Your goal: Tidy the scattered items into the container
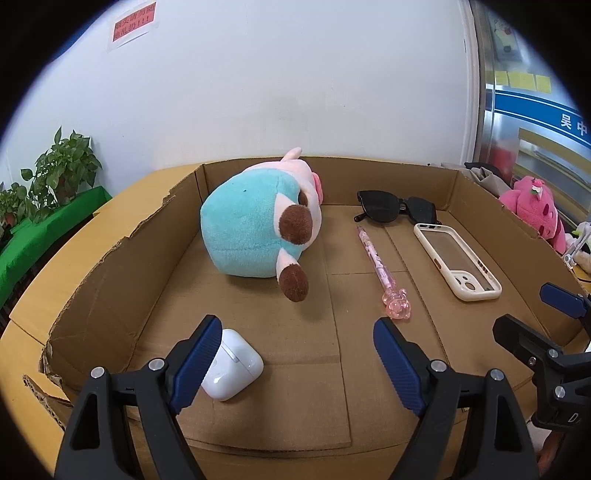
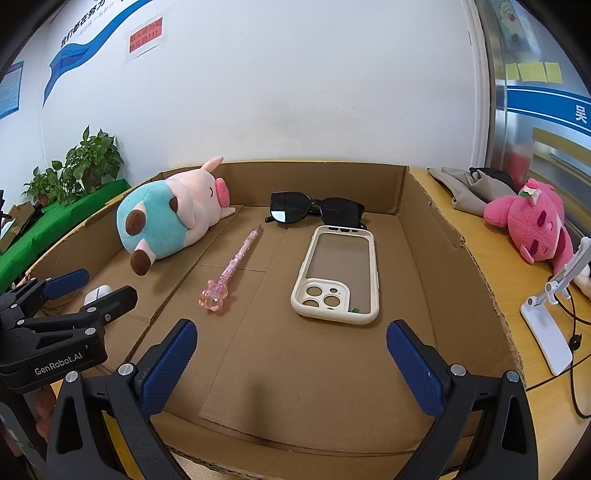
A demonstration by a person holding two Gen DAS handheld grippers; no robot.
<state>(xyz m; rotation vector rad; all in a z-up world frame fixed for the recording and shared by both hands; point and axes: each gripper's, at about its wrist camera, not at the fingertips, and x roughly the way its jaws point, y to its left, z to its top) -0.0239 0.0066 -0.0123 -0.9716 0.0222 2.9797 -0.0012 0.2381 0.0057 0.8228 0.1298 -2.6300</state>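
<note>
Earbud case (image 1: pixel 233 369) lying low in cardboard box (image 1: pixel 110 280) near corner, just beside inner pad of left tongs (image 1: pixel 291 363), jaws apart, nothing clamped. Light, hard, glossy (likely slippery), best pinched across flat sides. Plush cow (image 1: pixel 258 225), sunglasses (image 1: pixel 395 207), pink pen (image 1: pixel 380 271), phone case (image 1: pixel 456 260) also in box. Right tongs (image 2: pixel 291 367) apart, empty, angled down over box floor. Pink plush (image 2: pixel 532 221) out on bench (image 2: pixel 480 236), soft, squeezable anywhere

Off our right gripper's left side, we read "GenRobot.AI" in white on the left gripper (image 2: pixel 64 295) body. Ahead, the wall's red notice (image 2: pixel 145 35) and blue banner carry characters too small to read.
</note>
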